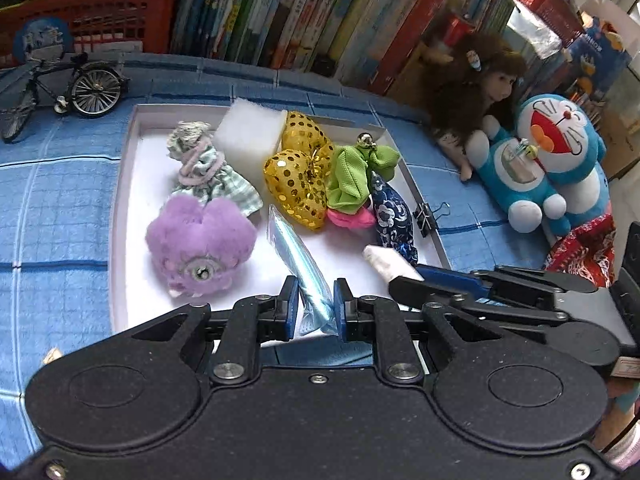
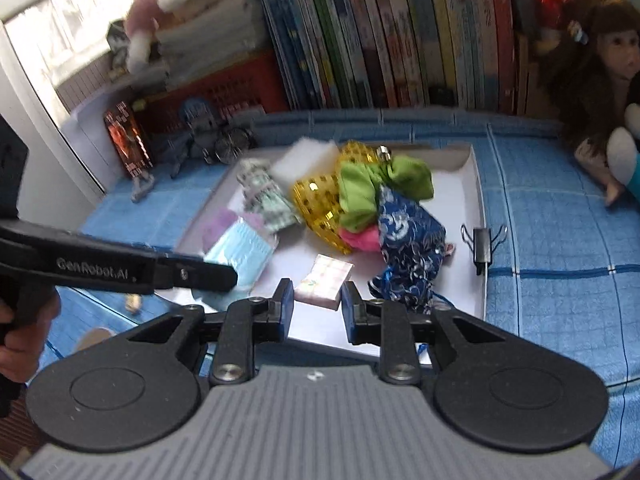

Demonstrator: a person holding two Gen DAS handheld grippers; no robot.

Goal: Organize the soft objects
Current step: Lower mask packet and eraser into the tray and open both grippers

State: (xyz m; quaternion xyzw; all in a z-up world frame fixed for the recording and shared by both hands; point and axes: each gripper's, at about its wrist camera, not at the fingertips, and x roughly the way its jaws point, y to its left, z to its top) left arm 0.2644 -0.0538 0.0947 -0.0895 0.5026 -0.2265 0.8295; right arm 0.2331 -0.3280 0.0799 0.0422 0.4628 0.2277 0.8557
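Pale-blue plastic, a thin packet of face masks (image 1: 298, 258), is pinched between the pads of the left gripper (image 1: 316, 304), which is clenched on its lower end while the rest slants up over the near edge of the white tray (image 1: 120, 200). A small checked tissue pack (image 2: 324, 282) is clamped by the right gripper (image 2: 316, 300), also above the tray's near edge. Both packets are slick and held only by a narrow end, so a slip could be caused by any quick swing, and the mask packet could be folded or dropped short of the tray. Because the two grippers are close together, a knock between them is judged possible, and either load could be jarred loose. A crowded tray adds risk: the purple plush (image 1: 200, 240), the gingham doll dress (image 1: 208, 168), the white sponge block (image 1: 248, 132), the gold sequin bow (image 1: 300, 176), the green cloth (image 1: 356, 176), the pink piece (image 1: 348, 218) and the dark blue patterned pouch (image 1: 390, 216) are packed toward its far side, and they could be shoved or snagged by a low pass. A binder clip (image 1: 426, 216) lies just outside the right edge. The tray is carried by a blue checked cloth surface (image 1: 60, 200), on which a model bicycle (image 1: 60, 88) stands at the far left; a doll (image 1: 476, 92) and a blue cat plush (image 1: 548, 160) are seated at the far right, and a row of books (image 1: 320, 12) and a red crate (image 1: 100, 20) are ranged behind.
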